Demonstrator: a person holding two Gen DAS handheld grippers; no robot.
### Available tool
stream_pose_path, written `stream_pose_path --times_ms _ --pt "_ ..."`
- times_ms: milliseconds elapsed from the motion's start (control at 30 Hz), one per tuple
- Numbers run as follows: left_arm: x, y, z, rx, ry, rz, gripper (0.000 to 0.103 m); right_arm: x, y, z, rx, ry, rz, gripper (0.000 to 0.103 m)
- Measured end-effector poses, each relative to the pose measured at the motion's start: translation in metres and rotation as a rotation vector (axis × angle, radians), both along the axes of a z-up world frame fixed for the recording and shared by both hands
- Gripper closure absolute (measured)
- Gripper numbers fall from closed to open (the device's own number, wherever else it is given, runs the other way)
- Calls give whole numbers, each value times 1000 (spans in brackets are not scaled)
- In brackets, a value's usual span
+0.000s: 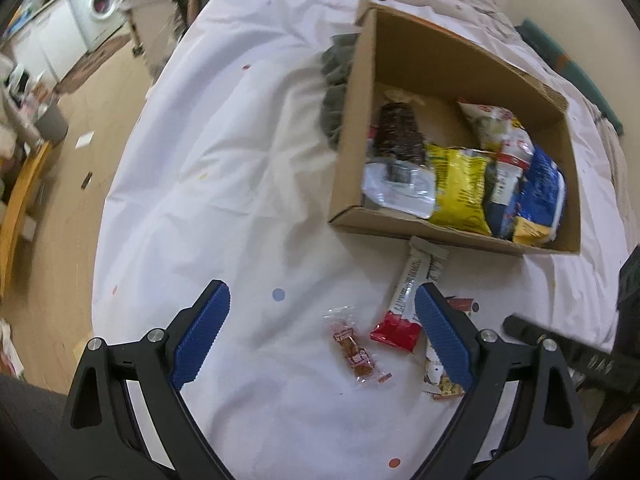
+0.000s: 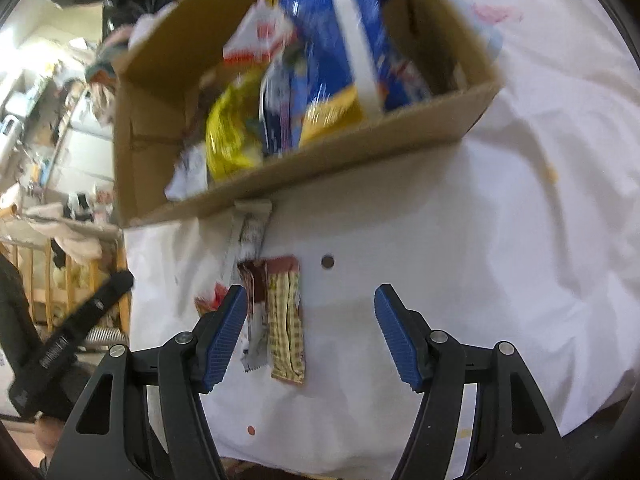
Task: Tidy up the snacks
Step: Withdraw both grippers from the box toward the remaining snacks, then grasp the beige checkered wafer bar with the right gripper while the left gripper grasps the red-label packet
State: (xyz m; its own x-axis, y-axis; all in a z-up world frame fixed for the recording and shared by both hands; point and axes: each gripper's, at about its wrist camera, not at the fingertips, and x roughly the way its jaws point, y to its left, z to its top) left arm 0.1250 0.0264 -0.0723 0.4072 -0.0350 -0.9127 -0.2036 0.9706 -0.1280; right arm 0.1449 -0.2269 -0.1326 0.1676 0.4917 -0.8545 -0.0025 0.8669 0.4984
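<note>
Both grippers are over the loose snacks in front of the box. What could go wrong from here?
1. The red-and-white bar and the checked yellow packet lie packed together, so the open right gripper may pinch two at once.
2. The small clear-wrapped candy lies flat on the wrinkled white cloth; the open left gripper could catch fabric.
3. The cardboard box looks crowded on one side.
</note>
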Motion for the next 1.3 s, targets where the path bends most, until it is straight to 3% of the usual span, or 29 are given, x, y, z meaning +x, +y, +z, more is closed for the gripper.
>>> stream_pose_path --times_ms 100,233,433,567,633,767,867,933,1167,1233,1267,1300 --pt "1 4 -4 -1 16 14 11 2 20 -7 -74 15 72 34" --pt "0 7 -8 10 28 32 11 5 36 -22 -148 55 117 43" --pt "1 10 -13 -2 52 52 11 3 61 -25 -241 16 201 44" --pt "2 8 -11 5 42 46 11 -4 59 -24 -320 -26 243 68" --pt "2 6 -12 5 46 44 11 -7 52 -23 -320 -35 238 75" --pt "3 2 -16 6 64 40 11 -13 30 -11 -327 -73 189 75" --pt "2 -2 -22 6 83 30 12 -18 9 1 -273 -96 132 75" --pt "1 -7 -30 1 104 21 19 -21 -5 12 -204 -126 95 75" --pt "0 -38 -68 -19 225 -53 45 -28 -31 29 -172 -148 54 75" --pt "0 -43 -77 -4 248 -71 59 -24 -33 30 -168 -144 46 75" --pt "0 -45 -79 19 261 -85 89 -25 -36 31 -167 -147 43 75" --pt "-1 -47 -81 43 276 -96 89 -26 -38 33 -166 -149 43 75"
